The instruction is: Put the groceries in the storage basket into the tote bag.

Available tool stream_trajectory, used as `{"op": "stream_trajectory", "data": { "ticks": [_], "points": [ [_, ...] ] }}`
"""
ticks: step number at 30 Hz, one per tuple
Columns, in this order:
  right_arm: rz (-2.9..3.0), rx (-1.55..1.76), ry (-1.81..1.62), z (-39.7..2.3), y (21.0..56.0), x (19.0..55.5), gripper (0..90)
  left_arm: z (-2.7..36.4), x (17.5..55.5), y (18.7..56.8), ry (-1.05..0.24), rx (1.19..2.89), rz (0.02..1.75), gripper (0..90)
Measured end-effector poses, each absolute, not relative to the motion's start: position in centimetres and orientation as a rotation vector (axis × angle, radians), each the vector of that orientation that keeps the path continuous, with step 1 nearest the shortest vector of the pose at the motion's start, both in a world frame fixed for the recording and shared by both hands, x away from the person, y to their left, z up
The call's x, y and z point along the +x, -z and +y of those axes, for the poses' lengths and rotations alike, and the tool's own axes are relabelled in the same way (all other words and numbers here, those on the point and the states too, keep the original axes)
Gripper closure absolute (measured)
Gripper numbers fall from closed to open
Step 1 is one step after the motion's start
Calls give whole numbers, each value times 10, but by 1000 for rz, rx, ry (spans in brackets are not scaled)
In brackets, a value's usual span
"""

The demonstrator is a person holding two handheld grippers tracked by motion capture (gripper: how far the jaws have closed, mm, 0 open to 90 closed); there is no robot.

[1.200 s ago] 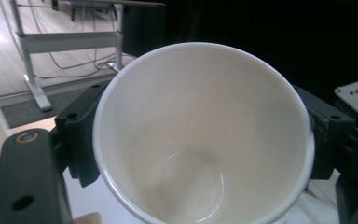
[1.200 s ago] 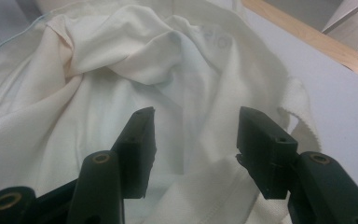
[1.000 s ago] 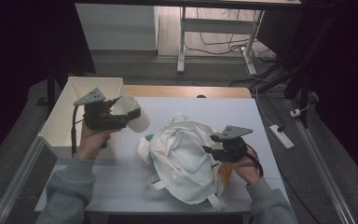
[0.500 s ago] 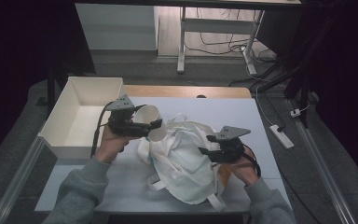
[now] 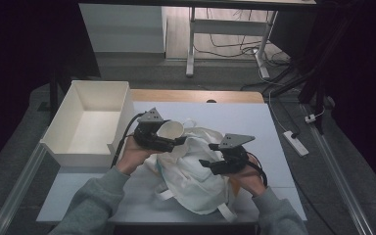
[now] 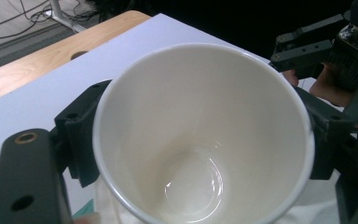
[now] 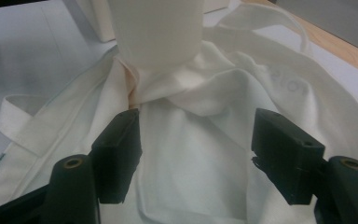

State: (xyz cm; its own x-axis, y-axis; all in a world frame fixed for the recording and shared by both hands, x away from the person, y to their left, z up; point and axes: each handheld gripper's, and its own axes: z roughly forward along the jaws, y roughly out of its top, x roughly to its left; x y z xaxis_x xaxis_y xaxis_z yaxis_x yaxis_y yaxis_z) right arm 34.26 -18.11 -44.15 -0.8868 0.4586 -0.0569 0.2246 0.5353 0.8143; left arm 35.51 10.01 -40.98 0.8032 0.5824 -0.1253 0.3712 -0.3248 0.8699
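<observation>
Two grippers meet over a white cloth bag

One grey table (image 5: 274,127) carries everything, and the white cloth bag (image 5: 191,166) lying crumpled at its middle serves as the landmark. Left of the bag, at the table's edge, stands an open white box (image 5: 90,122), well apart from the cloth.

Over the bag's upper left part, the left gripper (image 5: 169,139) holds a white paper cup (image 5: 170,129); its jaws are clamped on the cup's sides, as the left gripper view shows with the cup's open mouth (image 6: 200,135) facing the camera between them. The cup's base reaches the bunched cloth at the bag's opening (image 7: 168,88).

On the bag's right side, the right gripper (image 7: 196,144) sits low over the fabric. Its jaws have just been opening and stand apart, with only loose cloth between them, not pinched.
</observation>
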Motion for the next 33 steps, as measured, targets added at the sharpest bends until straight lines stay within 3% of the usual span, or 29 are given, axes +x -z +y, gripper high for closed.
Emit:
{"op": "stream_trajectory", "data": {
  "ticks": [20, 33],
  "points": [
    [2466, 568, -1327, -141, 439, 342, 151, 67, 352, 420, -207, 2020, 639, 193],
    [2458, 547, -1272, -132, 443, 339, 224, 57, 350, 425, -185, 2042, 614, 187]
  ]
}}
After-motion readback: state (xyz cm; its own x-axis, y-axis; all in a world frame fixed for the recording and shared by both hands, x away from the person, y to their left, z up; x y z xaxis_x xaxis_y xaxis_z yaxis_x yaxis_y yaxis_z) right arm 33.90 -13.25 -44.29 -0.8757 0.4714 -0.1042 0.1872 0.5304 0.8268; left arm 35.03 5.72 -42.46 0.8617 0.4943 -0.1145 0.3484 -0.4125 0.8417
